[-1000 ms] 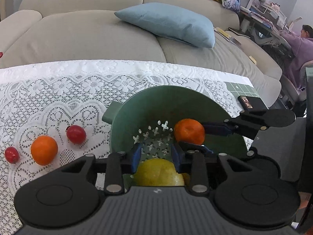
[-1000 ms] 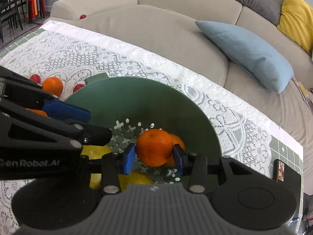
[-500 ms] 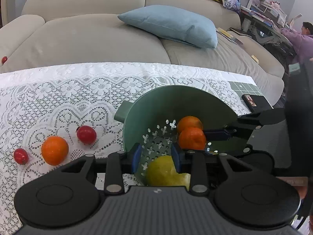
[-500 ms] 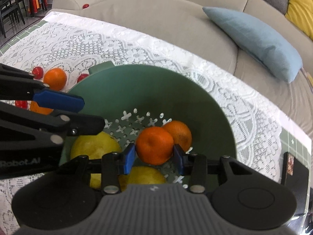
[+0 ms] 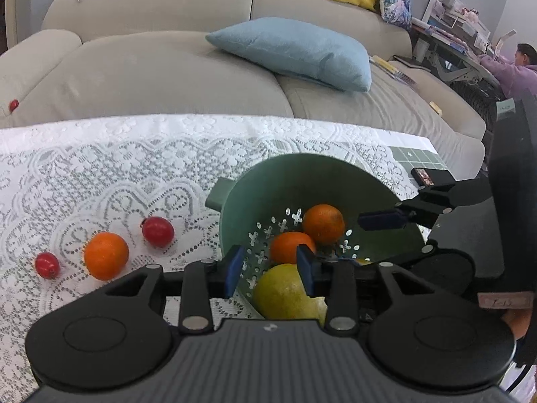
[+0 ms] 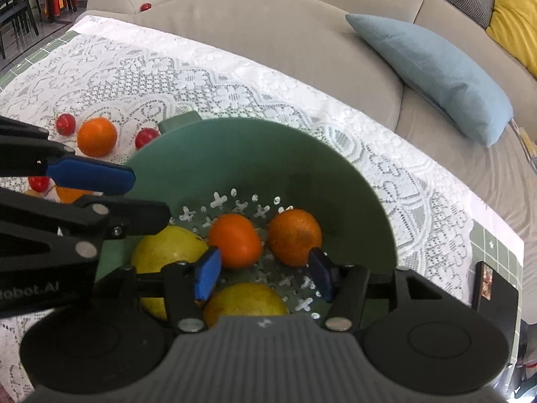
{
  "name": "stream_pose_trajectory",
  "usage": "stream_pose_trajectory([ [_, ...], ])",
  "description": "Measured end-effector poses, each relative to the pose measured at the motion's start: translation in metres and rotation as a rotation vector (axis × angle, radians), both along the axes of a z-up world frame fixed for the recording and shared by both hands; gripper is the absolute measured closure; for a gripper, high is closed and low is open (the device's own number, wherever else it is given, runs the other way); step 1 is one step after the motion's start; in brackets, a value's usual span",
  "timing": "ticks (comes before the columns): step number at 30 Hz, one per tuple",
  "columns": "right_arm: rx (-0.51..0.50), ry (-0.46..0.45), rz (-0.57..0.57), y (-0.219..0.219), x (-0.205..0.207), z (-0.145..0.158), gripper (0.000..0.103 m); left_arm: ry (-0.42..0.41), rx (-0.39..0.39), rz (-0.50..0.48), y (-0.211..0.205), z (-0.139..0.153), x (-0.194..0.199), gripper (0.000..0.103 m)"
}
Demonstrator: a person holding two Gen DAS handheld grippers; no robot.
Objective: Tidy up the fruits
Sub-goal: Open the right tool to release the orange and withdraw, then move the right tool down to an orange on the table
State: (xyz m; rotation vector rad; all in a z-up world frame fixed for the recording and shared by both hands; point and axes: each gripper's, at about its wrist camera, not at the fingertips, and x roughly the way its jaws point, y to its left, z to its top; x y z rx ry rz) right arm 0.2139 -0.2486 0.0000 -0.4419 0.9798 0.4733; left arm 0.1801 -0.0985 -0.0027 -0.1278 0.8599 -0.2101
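The green colander [image 6: 335, 181] sits on the lace tablecloth [image 5: 100, 174] and takes up most of my right view. Inside it: two yellow fruits [image 6: 164, 252], and two oranges [image 6: 235, 240] side by side. My right gripper [image 6: 265, 273] has just been opening, pads clear of both oranges, nothing held. My left gripper [image 5: 270, 267] has just eased apart too, and it's empty over the near rim. What's left lies out to the left of the colander: a loose orange [image 5: 105, 255] and two small red fruits [image 5: 157, 231]. They're on my left gripper's side, so I reckon that hand goes next.
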Motion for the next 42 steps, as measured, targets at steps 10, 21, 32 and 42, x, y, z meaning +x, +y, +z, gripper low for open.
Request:
stream_pose_trajectory([
  [10,0.049,-0.091,-0.003,0.006,-0.03,0.022,0.035,-0.086,0.033,0.048,0.02,0.012,-0.027,0.056],
  [21,0.169,-0.204,-0.012,0.026,-0.074,0.034,0.034,-0.149,0.052,0.094,0.059,0.019,-0.059,0.054],
  [32,0.313,-0.331,-0.117,0.056,-0.126,0.025,0.026,-0.181,0.079,0.119,0.088,0.014,-0.085,0.054],
  [42,0.301,-0.445,-0.175,0.084,-0.161,0.0,0.026,-0.183,0.15,0.107,0.107,-0.004,-0.103,0.049],
])
